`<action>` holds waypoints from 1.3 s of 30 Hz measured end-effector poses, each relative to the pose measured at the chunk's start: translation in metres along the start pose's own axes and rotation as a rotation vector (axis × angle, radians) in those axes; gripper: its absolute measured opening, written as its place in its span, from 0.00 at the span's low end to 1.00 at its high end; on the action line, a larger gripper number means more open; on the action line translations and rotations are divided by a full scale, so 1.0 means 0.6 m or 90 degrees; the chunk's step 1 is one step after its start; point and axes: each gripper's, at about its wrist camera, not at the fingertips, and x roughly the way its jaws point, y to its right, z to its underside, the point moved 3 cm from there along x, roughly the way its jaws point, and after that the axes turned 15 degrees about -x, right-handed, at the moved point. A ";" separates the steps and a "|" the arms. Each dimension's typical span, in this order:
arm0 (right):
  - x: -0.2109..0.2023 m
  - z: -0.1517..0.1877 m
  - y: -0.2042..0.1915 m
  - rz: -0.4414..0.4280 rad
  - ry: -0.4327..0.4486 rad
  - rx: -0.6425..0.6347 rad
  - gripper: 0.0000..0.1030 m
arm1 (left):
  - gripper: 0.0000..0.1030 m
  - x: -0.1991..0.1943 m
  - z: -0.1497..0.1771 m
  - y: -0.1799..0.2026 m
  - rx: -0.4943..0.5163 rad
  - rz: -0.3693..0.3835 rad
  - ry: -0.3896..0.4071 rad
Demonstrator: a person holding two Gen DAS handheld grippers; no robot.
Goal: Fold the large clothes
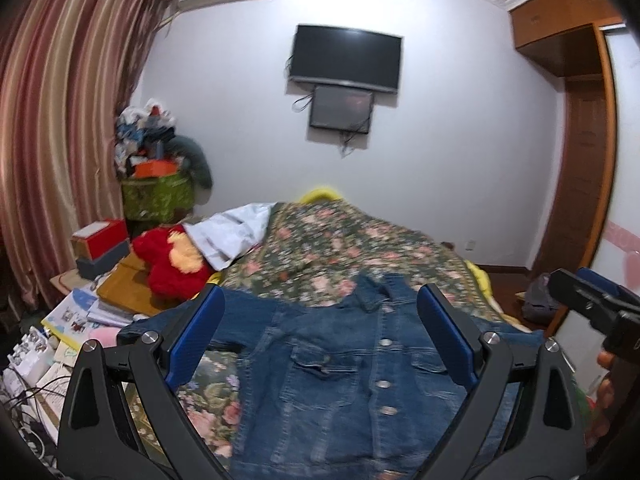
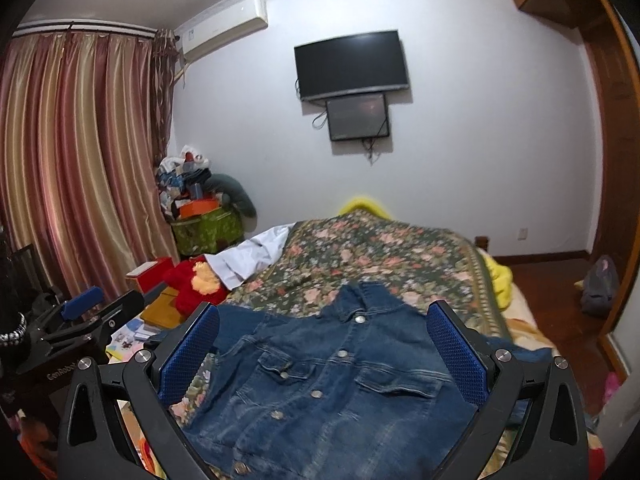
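A blue denim jacket [image 1: 340, 364] lies spread front-up on the floral bedspread [image 1: 352, 248], buttons closed, collar toward the far wall. It also shows in the right wrist view [image 2: 332, 380]. My left gripper [image 1: 320, 300] is open and empty, held above the jacket near its collar end. My right gripper [image 2: 324, 320] is open and empty, also above the jacket. The right gripper shows at the right edge of the left wrist view [image 1: 592, 304]. The left gripper shows at the left edge of the right wrist view [image 2: 92, 312].
A red plush toy [image 1: 168, 260] and a white cloth [image 1: 232, 236] lie at the bed's left side. Books, boxes and cables [image 1: 80, 320] crowd a surface left of the bed. A yellow blanket [image 2: 500, 276] hangs at the bed's right. A wardrobe [image 1: 580, 160] stands right.
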 end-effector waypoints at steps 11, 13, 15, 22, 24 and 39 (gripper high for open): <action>0.243 -0.035 -0.076 -0.025 -0.085 -0.060 1.00 | 0.95 0.231 0.007 -0.235 -0.158 -0.129 -0.190; 0.302 -0.027 -0.096 -0.033 -0.128 -0.078 1.00 | 0.95 0.265 0.024 -0.271 -0.178 -0.155 -0.229; 0.360 -0.013 -0.115 -0.057 -0.182 -0.085 1.00 | 0.95 0.299 0.048 -0.311 -0.198 -0.176 -0.270; 0.541 0.083 -0.180 -0.095 -0.367 -0.179 1.00 | 0.95 0.374 0.098 -0.404 -0.322 -0.167 -0.358; 0.581 0.117 -0.207 -0.107 -0.401 -0.241 1.00 | 0.94 0.390 0.103 -0.422 -0.368 -0.154 -0.373; 0.696 0.248 -0.268 -0.262 -0.570 -0.184 0.88 | 0.33 0.475 0.073 -0.498 -0.393 -0.236 -0.348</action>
